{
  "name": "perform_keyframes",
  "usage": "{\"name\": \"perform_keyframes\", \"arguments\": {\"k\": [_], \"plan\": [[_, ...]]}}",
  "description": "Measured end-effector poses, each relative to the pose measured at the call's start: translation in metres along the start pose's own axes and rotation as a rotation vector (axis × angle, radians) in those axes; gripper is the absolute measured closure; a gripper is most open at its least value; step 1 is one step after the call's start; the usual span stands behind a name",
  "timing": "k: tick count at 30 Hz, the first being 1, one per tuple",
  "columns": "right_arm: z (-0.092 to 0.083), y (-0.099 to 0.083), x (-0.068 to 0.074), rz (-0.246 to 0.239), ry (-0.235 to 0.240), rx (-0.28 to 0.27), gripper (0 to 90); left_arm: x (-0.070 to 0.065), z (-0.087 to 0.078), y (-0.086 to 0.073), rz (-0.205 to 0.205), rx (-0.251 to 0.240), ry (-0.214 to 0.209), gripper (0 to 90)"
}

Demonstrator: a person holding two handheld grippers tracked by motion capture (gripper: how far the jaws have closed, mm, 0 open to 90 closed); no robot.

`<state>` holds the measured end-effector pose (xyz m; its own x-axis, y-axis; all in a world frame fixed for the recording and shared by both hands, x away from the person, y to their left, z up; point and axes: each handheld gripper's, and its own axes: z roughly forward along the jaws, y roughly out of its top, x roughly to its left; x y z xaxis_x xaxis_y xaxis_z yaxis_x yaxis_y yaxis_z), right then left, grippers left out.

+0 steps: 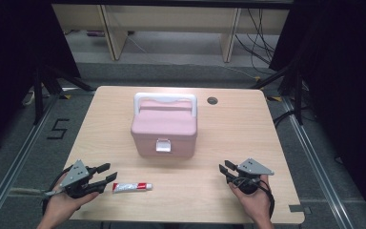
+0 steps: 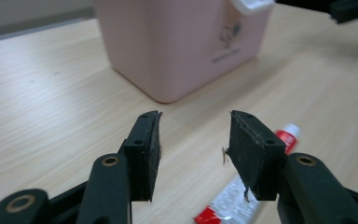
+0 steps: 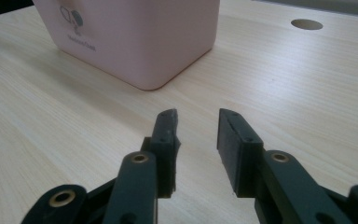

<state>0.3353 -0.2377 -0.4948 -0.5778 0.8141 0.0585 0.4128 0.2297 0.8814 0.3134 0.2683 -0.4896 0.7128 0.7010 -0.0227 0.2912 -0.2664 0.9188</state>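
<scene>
A pink box (image 1: 164,131) with a white handle (image 1: 165,98) and a white front latch (image 1: 162,145) stands shut in the middle of the wooden table (image 1: 233,129). A small red-and-white tube (image 1: 132,187) lies flat near the front left edge. My left gripper (image 1: 106,172) is just left of the tube, open, nothing between its jaws; in the left gripper view the tube (image 2: 242,198) lies under the right jaw and the box (image 2: 177,42) stands ahead. My right gripper (image 1: 225,170) hovers open at the front right, pointing toward the box (image 3: 135,37).
A round cable hole (image 1: 212,100) sits at the table's back right, seen also in the right gripper view as a hole (image 3: 306,24). Black curtains flank the table, and desk legs and cables stand behind it.
</scene>
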Motion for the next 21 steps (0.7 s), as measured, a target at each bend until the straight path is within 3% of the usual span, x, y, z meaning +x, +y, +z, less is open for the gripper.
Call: {"name": "perform_keyframes", "arguments": {"k": [1, 2, 5, 6, 8, 9, 10, 11, 12, 13, 14, 16, 17, 20, 21], "plan": [[0.001, 0.001, -0.002, -0.039, -0.009, -0.004, 70.0, 0.0, 0.001, 0.002, 0.011, 0.006, -0.015, 52.5], [0.0, 0.002, 0.001, 0.007, -0.006, 0.008, 70.3, -0.001, 0.002, 0.004, 0.015, 0.012, -0.017, 52.3], [0.001, 0.004, 0.001, 0.011, 0.004, 0.007, 70.8, -0.001, 0.005, 0.008, 0.019, 0.005, -0.027, 51.8], [0.002, 0.005, -0.001, -0.014, 0.007, 0.009, 70.8, 0.0, 0.006, 0.009, 0.003, -0.009, -0.027, 51.6], [0.001, 0.006, 0.0, -0.006, 0.0, 0.011, 71.7, 0.003, 0.009, 0.012, -0.051, -0.042, -0.03, 51.2], [0.002, 0.007, -0.001, -0.023, 0.005, 0.002, 72.4, 0.005, 0.011, 0.014, -0.067, -0.048, -0.017, 51.2], [0.003, 0.007, 0.0, 0.008, 0.011, 0.003, 73.9, 0.008, 0.015, 0.015, -0.079, -0.061, -0.011, 51.4], [0.005, 0.008, -0.001, -0.01, 0.014, -0.002, 76.3, 0.01, 0.018, 0.017, -0.077, -0.056, 0.005, 52.3], [0.006, 0.008, 0.0, -0.017, 0.005, -0.003, 78.7, 0.013, 0.022, 0.019, -0.075, -0.057, 0.009, 54.4], [0.006, 0.012, 0.001, -0.008, -0.007, 0.011, 85.5, 0.018, 0.026, 0.021, -0.069, -0.055, 0.016, 62.4], [0.006, 0.012, 0.001, -0.008, -0.007, 0.011, 85.5, 0.022, 0.031, 0.023, -0.083, -0.062, 0.024, 62.4], [0.009, 0.015, 0.001, 0.0, -0.009, 0.023, 90.0, 0.033, 0.039, 0.028, -0.089, -0.052, 0.066, 73.1], [0.011, 0.019, -0.002, -0.03, -0.015, 0.013, 90.0, 0.037, 0.044, 0.031, -0.104, -0.049, 0.084, 78.2], [0.021, 0.029, 0.0, 0.012, -0.015, 0.018, 90.0, 0.05, 0.061, 0.04, -0.135, -0.054, 0.113, 87.4], [0.029, 0.038, -0.002, -0.007, -0.017, 0.027, 90.0, 0.053, 0.067, 0.044, -0.142, -0.051, 0.116, 89.5]]}}
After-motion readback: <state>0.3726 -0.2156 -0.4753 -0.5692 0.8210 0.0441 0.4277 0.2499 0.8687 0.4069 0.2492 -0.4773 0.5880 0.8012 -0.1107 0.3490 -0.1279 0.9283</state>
